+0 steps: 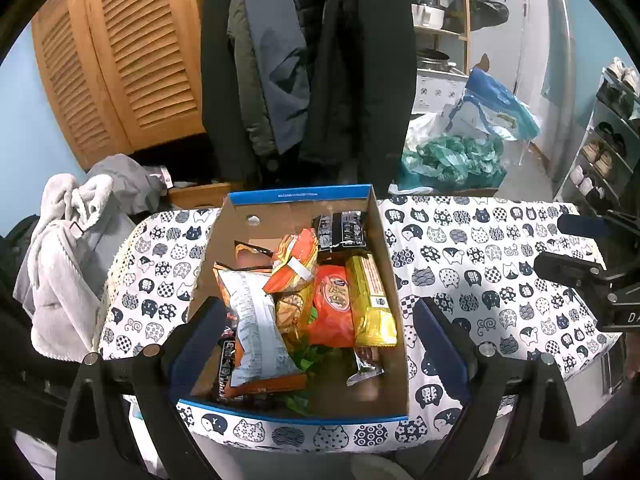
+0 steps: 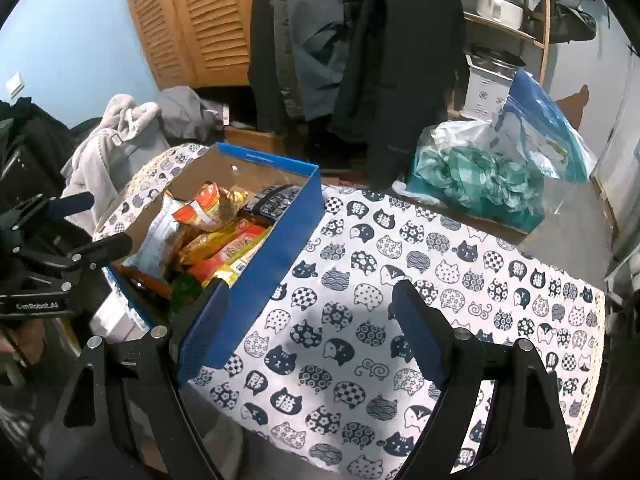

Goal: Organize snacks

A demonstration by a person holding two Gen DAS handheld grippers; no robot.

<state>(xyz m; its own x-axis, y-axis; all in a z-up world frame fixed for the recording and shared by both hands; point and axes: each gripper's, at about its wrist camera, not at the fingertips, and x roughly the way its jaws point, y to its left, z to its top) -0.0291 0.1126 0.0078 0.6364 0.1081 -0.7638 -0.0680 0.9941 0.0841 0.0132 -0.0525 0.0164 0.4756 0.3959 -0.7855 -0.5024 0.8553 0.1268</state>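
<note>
The snack packets all lie inside the cardboard box (image 1: 296, 216), a brown carton with a blue rim that stands on the left part of the counter (image 1: 480, 264), which wears a cat-print cloth. None shows on the cloth itself; the stretch of counter to the right of the box carries no packet. That fits two stages alike: the packets heaped in the box waiting to be taken out and sorted, or gathered into it as the tidy end. The pictures do not settle which, so no particular move can be called for.

The left hand-held gripper (image 1: 320, 340) hovers just above the near end of the box, its fingers spread wide and holding nothing. The right hand-held gripper (image 2: 308, 328) hangs over the bare cloth to the right of the box, its left finger just beside the blue wall, also wide and with nothing between its fingers.

In the box, a silver-backed crisp bag (image 1: 256, 320) leans at the near left, an orange packet (image 1: 294, 262) rides on top, a red-orange packet (image 1: 334, 300) with yellow Chinese characters lies beside a yellow packet (image 1: 370, 300), and a black packet (image 1: 340, 230) stands at the far end. Its white print is too small to read, as is the white line on the far blue rim. "GenRobot.AI" can be read on the left hand-held gripper's body in the right wrist view.
</note>
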